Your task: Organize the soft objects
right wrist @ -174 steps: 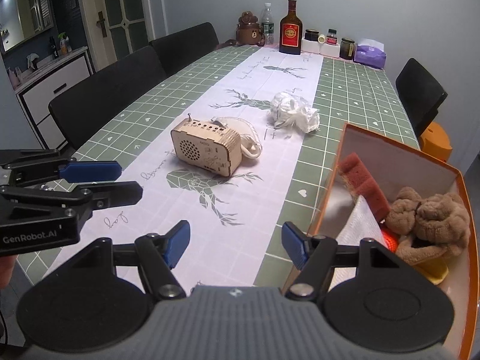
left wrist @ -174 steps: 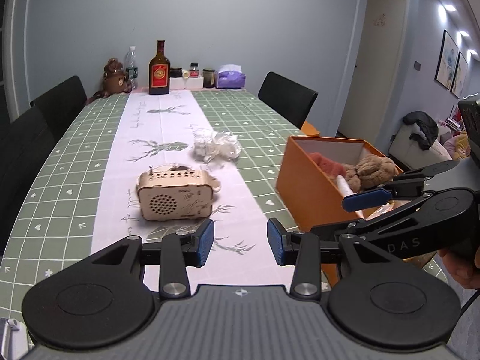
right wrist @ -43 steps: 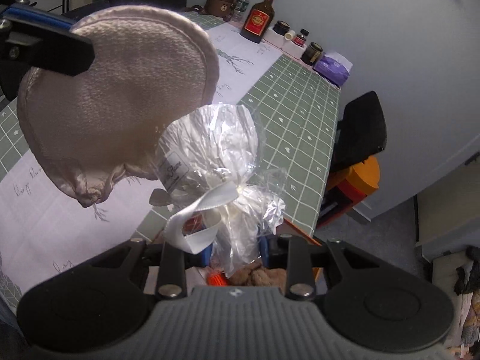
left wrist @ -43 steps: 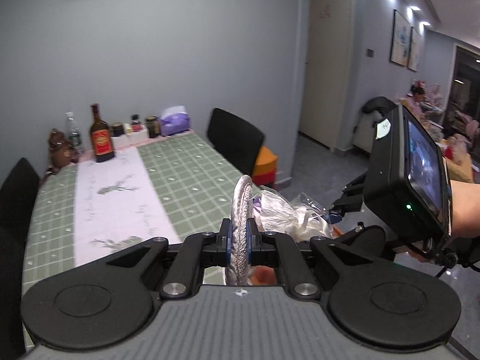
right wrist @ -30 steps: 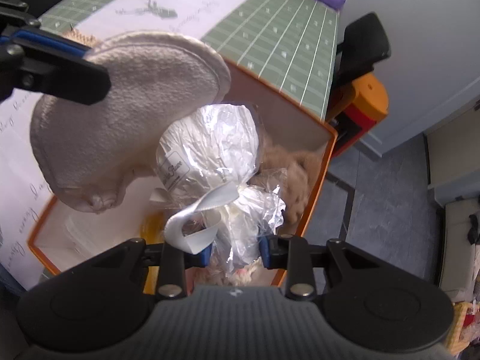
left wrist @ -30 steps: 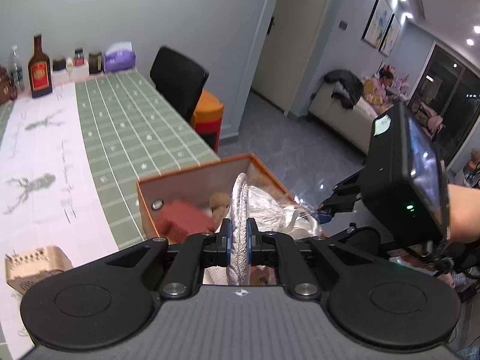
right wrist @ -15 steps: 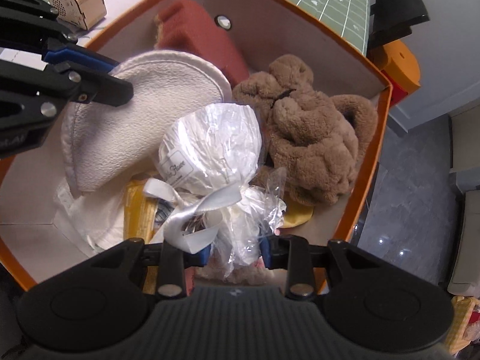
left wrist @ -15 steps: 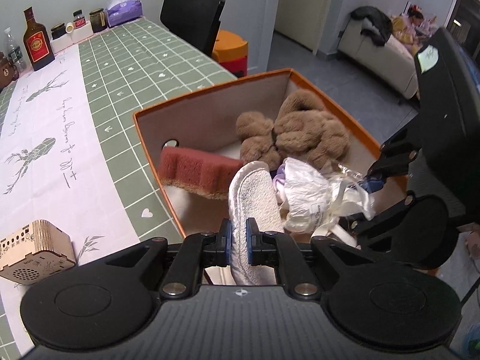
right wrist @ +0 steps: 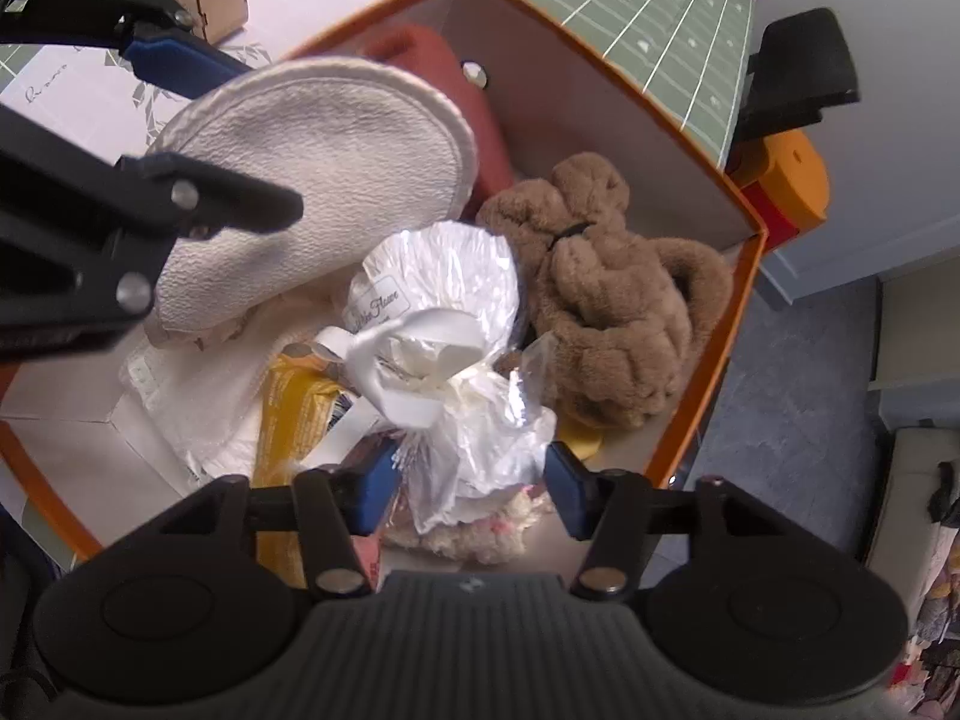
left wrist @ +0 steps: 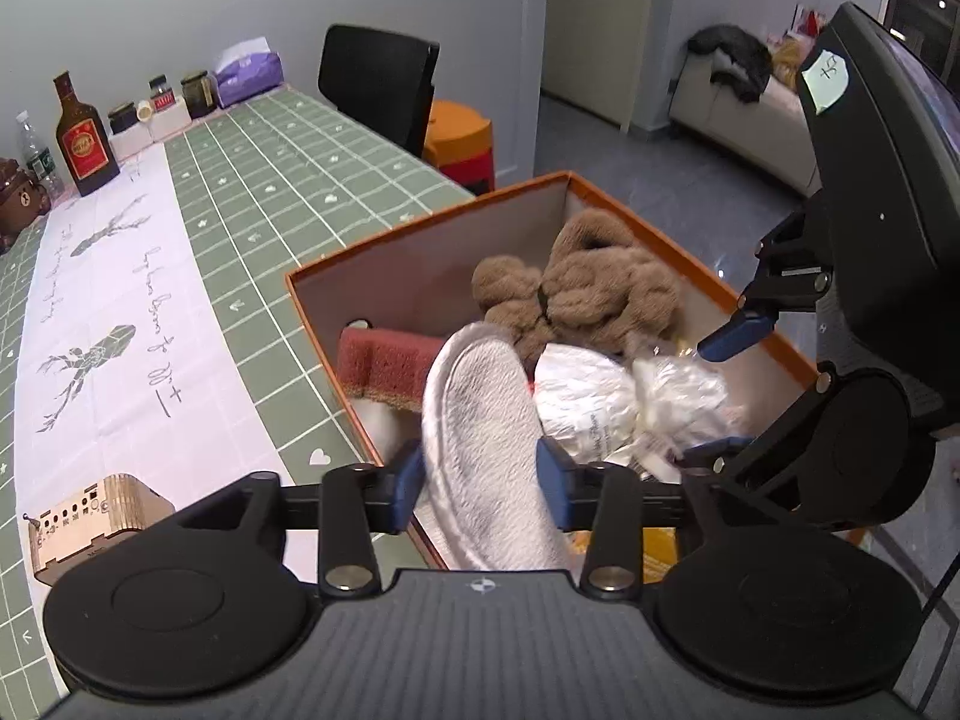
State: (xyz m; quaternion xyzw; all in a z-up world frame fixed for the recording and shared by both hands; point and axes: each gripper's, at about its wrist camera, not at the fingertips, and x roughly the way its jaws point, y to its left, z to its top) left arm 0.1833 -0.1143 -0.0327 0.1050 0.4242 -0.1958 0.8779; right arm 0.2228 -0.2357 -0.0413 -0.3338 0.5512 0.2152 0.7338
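Your left gripper (left wrist: 480, 483) spread wide around round white quilted pad (left wrist: 489, 450), resting in orange box (left wrist: 432, 225). Your right gripper (right wrist: 471, 489) parted around crinkly clear-wrapped white bundle (right wrist: 441, 324), ribbon-tied, beside brown plush (right wrist: 606, 294).

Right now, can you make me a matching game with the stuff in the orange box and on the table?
Things:
1. white pad
2. plastic bag
3. teddy bear
4. wooden box

Places:
A. on the table, outside the orange box
B. between the open left gripper fingers
C. against the orange box's far corner
D. between the open right gripper fingers

Pairs: 1-B, 2-D, 3-C, 4-A
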